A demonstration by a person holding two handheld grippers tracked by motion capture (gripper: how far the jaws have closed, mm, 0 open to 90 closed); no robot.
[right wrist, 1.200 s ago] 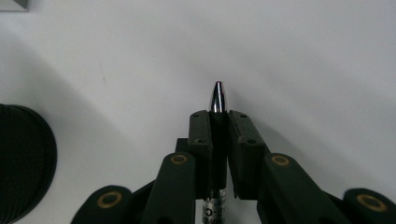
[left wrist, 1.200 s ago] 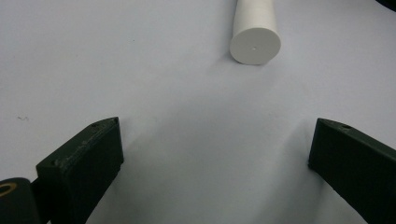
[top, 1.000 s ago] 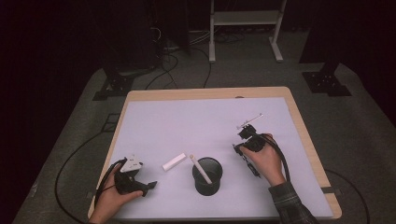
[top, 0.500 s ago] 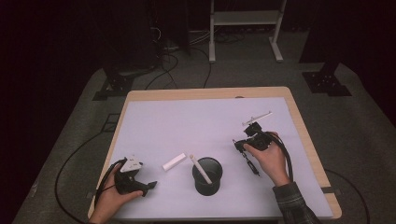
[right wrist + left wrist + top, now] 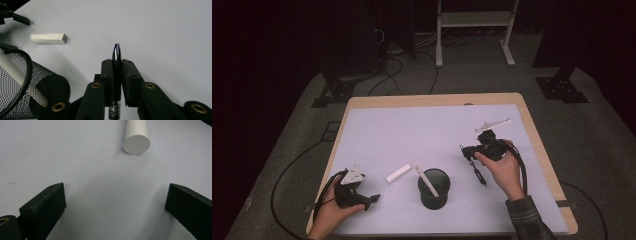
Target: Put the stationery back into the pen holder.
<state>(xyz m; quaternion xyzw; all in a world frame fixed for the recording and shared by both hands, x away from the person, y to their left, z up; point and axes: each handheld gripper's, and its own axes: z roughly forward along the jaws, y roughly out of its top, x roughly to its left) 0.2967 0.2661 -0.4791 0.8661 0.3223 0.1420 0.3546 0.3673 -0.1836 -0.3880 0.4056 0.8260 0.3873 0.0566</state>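
R gripper (image 5: 117,75) w/ fingers clenched on a black pen (image 5: 116,72), long axis along the fingers, mesh cup (image 5: 434,188) to its left over the surface; L gripper (image 5: 115,207) fingers released, white cylinder (image 5: 136,140) just ahead.

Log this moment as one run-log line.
right gripper: shut on black pen | left gripper: open, empty | mesh cup: holds white stick

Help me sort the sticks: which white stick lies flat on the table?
The short white stick left of the black mesh cup; the longer white stick leans inside it.
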